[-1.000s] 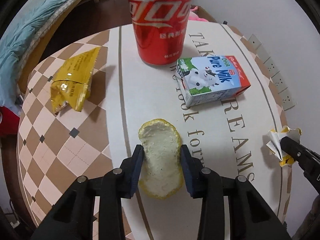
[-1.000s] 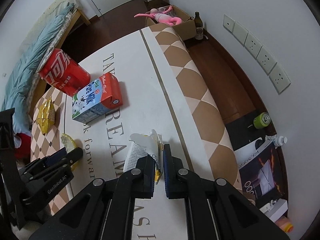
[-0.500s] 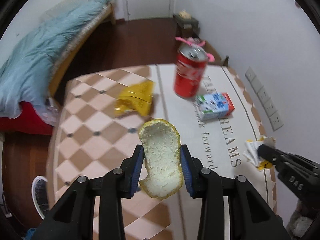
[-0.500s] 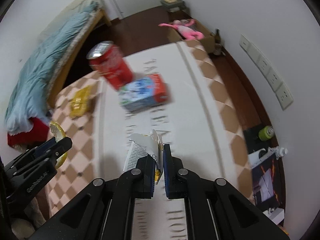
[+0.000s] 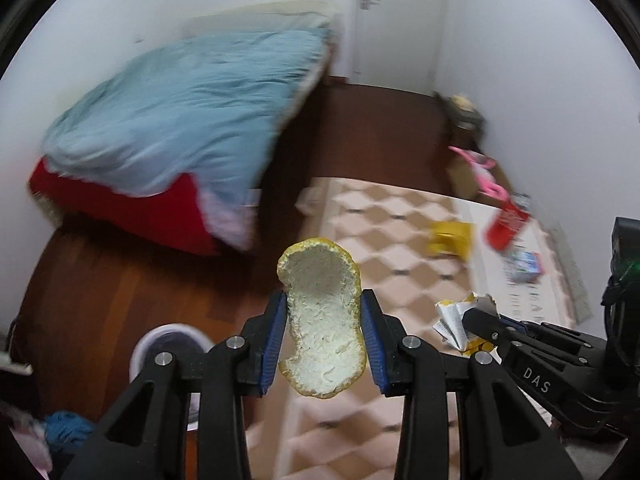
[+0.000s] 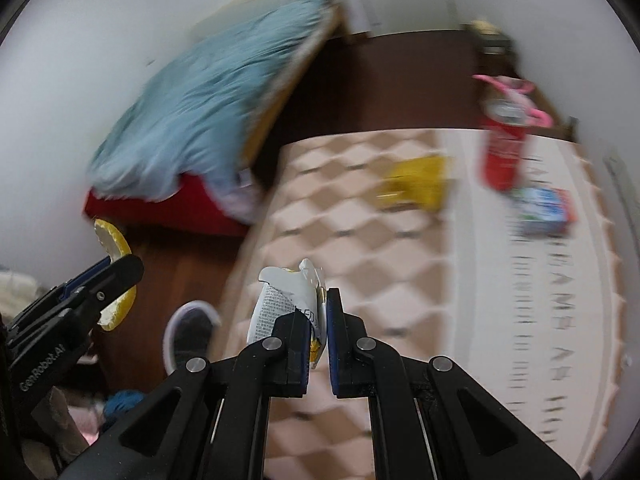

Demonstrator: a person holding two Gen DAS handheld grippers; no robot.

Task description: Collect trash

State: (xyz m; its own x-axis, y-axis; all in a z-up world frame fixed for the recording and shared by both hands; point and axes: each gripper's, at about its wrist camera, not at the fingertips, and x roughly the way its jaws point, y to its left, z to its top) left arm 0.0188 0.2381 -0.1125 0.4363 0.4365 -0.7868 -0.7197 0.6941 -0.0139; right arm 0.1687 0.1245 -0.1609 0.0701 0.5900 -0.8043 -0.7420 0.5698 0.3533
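A: While both grippers hang off the table edge, left gripper [image 5: 323,334] pinches the peel [image 5: 323,320] by its two long edges, pith facing the lens. Right gripper [image 6: 318,334] is pressed together on the wrapper [image 6: 286,300], a crumpled white and yellow scrap.

B: Bin?

A: Bin [image 5: 170,344] sits on the floor [image 5: 100,280] below and left of the peel, just beside the table [image 6: 360,240]. Rim partly hidden by the left gripper's body (contents dark, can't tell what's in it).

B: So how to do the drop well?

A: My read: carry each item fully over the opening before spreading the jaws. Peel is only caught at its edges, so avoid jerks. Wrapper is light and may flutter, so go low to the rim first. Take turns, the grippers are near each other.

B: Left on the table?

A: Can [image 6: 502,152], carton [image 6: 546,212], yellow bag [image 6: 416,184], all blurred, well apart from both grippers.
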